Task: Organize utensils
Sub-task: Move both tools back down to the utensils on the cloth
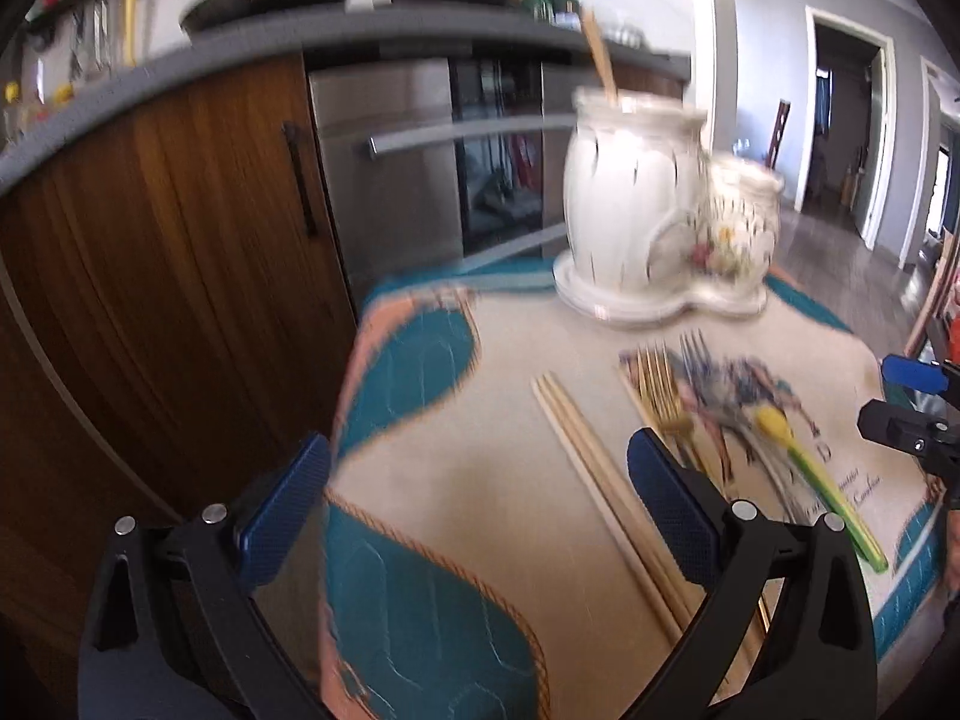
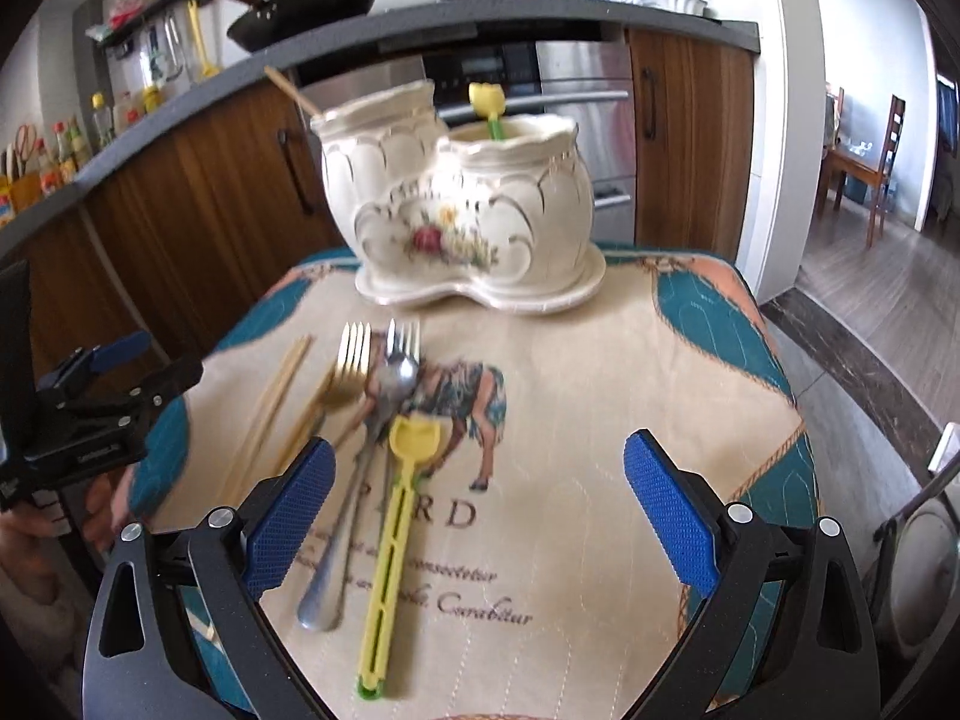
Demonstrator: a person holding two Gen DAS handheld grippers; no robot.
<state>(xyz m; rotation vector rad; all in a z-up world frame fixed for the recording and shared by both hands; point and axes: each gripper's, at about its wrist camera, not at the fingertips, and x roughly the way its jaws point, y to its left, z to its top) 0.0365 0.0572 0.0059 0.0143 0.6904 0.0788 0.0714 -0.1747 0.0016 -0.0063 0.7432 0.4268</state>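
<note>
A cream double-pot holder (image 2: 468, 210) stands at the far end of the cloth-covered table (image 2: 600, 420). A wooden chopstick (image 2: 288, 90) leans in its left pot and a yellow-headed utensil (image 2: 487, 105) stands in its right pot. On the cloth lie wooden chopsticks (image 2: 276, 402), a gold fork (image 2: 351, 366), a silver fork (image 2: 402, 354), a silver spoon (image 2: 324, 570) and a yellow-green utensil (image 2: 396, 516). My right gripper (image 2: 480, 445) hangs open over the yellow-green utensil, holding nothing. My left gripper (image 1: 477, 441) is open and empty, just left of the chopsticks (image 1: 576, 444), near the table's left edge.
Behind the table runs a kitchen counter (image 2: 420, 30) with two pans (image 2: 312, 0), over wooden cabinets (image 1: 180, 240) and a steel oven (image 2: 576, 108). To the right, a wood floor (image 2: 870, 300) leads toward dining chairs (image 2: 882, 162). The table's left edge drops off beside the cabinets.
</note>
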